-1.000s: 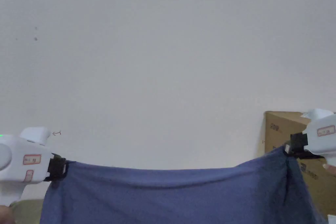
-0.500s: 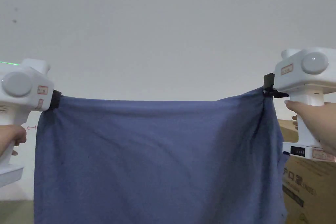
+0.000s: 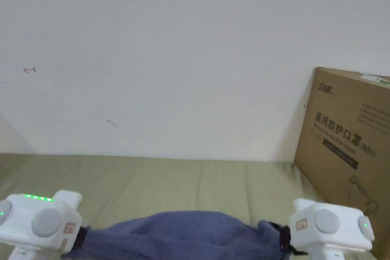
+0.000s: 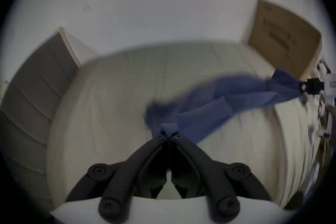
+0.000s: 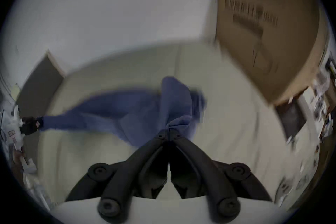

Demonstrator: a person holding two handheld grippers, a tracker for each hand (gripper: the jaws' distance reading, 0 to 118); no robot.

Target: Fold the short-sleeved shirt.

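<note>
The blue short-sleeved shirt hangs low over the pale green bed sheet, stretched between both grippers. My left gripper is shut on its left corner, seen up close in the left gripper view, where the left gripper pinches blue cloth. My right gripper is shut on the right corner; in the right gripper view the right gripper clamps a bunched fold of the shirt. The shirt's lower part is below the head view's edge.
A large cardboard box leans against the white wall at the right of the bed. The left gripper view shows a grey panelled wall or door to the left. Clutter lies at the far right.
Both grippers have come down with the shirt, from held high and spread flat to low over the bed, where the cloth is now slack and bunched. The head camera has tilted down.
</note>
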